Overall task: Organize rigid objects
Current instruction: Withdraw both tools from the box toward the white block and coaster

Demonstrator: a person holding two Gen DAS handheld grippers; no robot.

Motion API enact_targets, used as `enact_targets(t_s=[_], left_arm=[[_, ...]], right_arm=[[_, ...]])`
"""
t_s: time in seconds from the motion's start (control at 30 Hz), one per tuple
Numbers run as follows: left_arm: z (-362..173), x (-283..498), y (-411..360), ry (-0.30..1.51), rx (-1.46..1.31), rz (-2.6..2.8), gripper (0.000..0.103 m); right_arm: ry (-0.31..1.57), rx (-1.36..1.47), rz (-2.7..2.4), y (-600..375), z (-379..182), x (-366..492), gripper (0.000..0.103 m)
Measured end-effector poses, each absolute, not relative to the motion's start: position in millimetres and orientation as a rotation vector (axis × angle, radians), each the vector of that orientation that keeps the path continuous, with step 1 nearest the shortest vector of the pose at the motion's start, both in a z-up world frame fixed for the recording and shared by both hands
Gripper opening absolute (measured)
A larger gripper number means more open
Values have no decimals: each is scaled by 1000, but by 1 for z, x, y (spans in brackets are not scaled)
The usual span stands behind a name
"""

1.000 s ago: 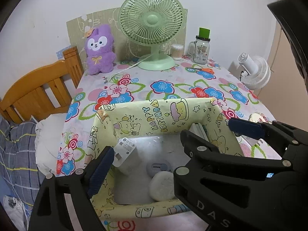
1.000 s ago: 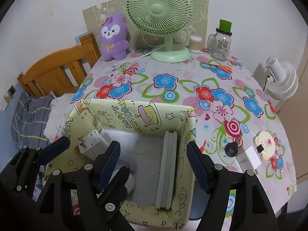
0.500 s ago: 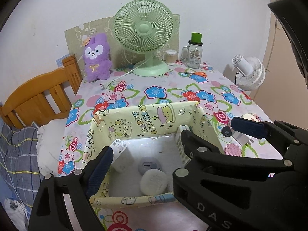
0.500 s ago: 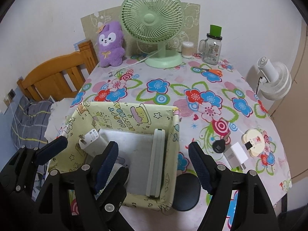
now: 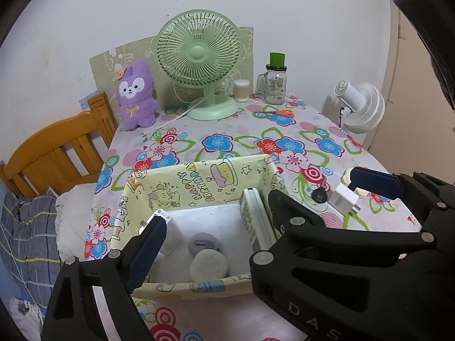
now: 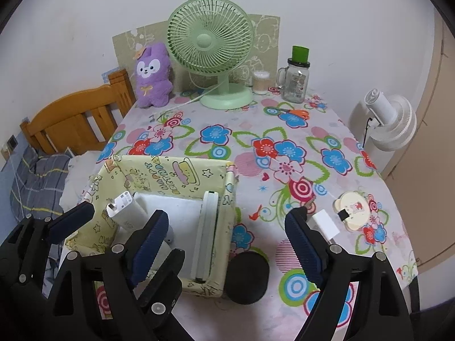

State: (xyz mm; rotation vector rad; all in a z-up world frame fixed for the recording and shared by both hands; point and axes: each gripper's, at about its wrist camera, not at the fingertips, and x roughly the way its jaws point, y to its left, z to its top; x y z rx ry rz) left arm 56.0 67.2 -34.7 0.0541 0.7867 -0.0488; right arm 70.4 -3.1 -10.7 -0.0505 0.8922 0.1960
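Room: small bedroom corner, white wall, a table (image 6: 327, 176) under a flowered cloth, a wooden bed frame (image 6: 71, 113) at its left side.
Landmark: yellow cartoon-printed box (image 6: 159, 176) near the front edge of the table.
Inside the box: a white remote (image 6: 206, 227) standing on its edge against the right wall, a white charger (image 6: 125, 210) leaning at the left wall, a grey round thing (image 5: 203, 244) and a pale oval thing (image 5: 209, 267) on the bottom.
Outside, right of the box: black round lid (image 6: 247, 277) touching its front corner; further right a white adapter (image 6: 325, 223), a small black plug (image 5: 318, 196) and a cream round case (image 6: 352, 210).
Left claw (image 5: 273, 199): wide open, empty, above the box.
Right claw (image 6: 224, 238): jaws opening, nothing gripped; the right wall of the box lies below the gap.
Step, as I judge: between two placings, no object in hand.
Next move needs: go to the right of the box, probably to the adapter or black lid, close on it squarely, then lift it over the wall.
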Motion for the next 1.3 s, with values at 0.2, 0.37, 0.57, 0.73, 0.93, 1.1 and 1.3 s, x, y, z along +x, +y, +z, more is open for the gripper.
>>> enact_targets(t_s=[0.2, 0.37, 0.57, 0.73, 0.93, 1.1, 1.3], left_arm=[[-29, 52, 55, 773, 67, -51, 96], [-25, 49, 43, 761, 78, -58, 97], [-21, 47, 29, 753, 81, -69, 98], [-19, 45, 18, 745, 88, -72, 99], [-17, 43, 7, 738, 95, -70, 99], [-16, 44, -5, 734, 104, -72, 99], [-15, 45, -20, 728, 112, -82, 99]], right_arm=[[870, -51, 183, -15, -3, 65, 88], [844, -61, 162, -27, 3, 60, 92], [830, -69, 142, -41, 9, 56, 94], [818, -72, 132, -53, 12, 52, 94], [786, -71, 117, -65, 16, 46, 98], [763, -71, 107, -78, 18, 44, 100], [750, -66, 92, -93, 20, 43, 102]])
